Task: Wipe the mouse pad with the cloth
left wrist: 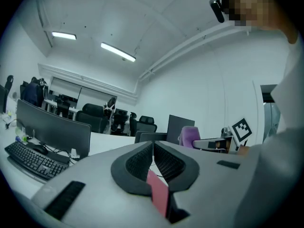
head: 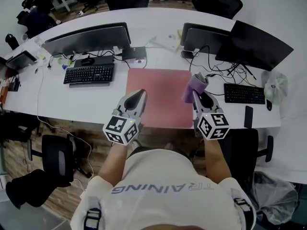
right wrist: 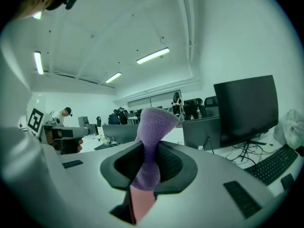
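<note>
Pink mouse pad (head: 160, 92) flat on white desk (head: 81, 102). Left gripper (head: 140, 95) over pad's near-left part. Right gripper (head: 197, 95) at pad's right edge, purple cloth (head: 194, 86) bunched at its tip. Black keyboard (head: 89, 74) left of pad.

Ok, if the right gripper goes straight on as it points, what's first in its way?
Probably the smaller dark monitor beyond the mouse pad; the right gripper, shut on the cloth, seems tilted upward, so depth is unclear.

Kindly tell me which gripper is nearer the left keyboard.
Left. The left gripper hovers over the mouse pad, on the keyboard side; the right gripper is at its far edge.
</note>
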Available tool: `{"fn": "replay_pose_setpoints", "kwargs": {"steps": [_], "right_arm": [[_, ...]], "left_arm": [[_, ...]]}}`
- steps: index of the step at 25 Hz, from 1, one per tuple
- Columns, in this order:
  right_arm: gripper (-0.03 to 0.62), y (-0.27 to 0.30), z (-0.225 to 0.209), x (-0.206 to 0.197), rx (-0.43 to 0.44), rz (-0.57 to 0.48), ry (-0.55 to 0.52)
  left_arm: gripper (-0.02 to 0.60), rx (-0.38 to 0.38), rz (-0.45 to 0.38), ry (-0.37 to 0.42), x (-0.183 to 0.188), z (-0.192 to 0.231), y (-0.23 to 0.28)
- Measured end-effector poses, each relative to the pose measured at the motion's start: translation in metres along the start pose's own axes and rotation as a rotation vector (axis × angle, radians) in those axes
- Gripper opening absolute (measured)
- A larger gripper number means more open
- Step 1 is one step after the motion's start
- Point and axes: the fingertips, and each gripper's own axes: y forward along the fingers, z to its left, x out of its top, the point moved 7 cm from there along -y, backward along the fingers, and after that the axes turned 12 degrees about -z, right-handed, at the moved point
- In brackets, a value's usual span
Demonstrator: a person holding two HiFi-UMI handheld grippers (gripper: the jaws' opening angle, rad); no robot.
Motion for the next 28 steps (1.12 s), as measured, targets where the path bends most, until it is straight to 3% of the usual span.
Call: {"fn": "replay_pose_setpoints", "kwargs": {"steps": [9, 21, 28], "right_arm": [[0.089, 0.019, 0.071, 0.043, 0.136, -0.114, -0.06], [0.089, 0.034, 0.103, 0.04, 0.159, -0.107, -0.088], [0.089, 0.035, 0.107, 0.041, 0.154, -0.102, -0.096]], "left_arm": [[0.038, 0.088, -0.052, 0.018, 0.029, 0.038, -0.043], [0.038, 0.122, -0.086, 0.028, 0.045, 0.061, -0.068], [0.038, 0.102, -0.098, 0.01, 0.046, 0.062, -0.064]]}}
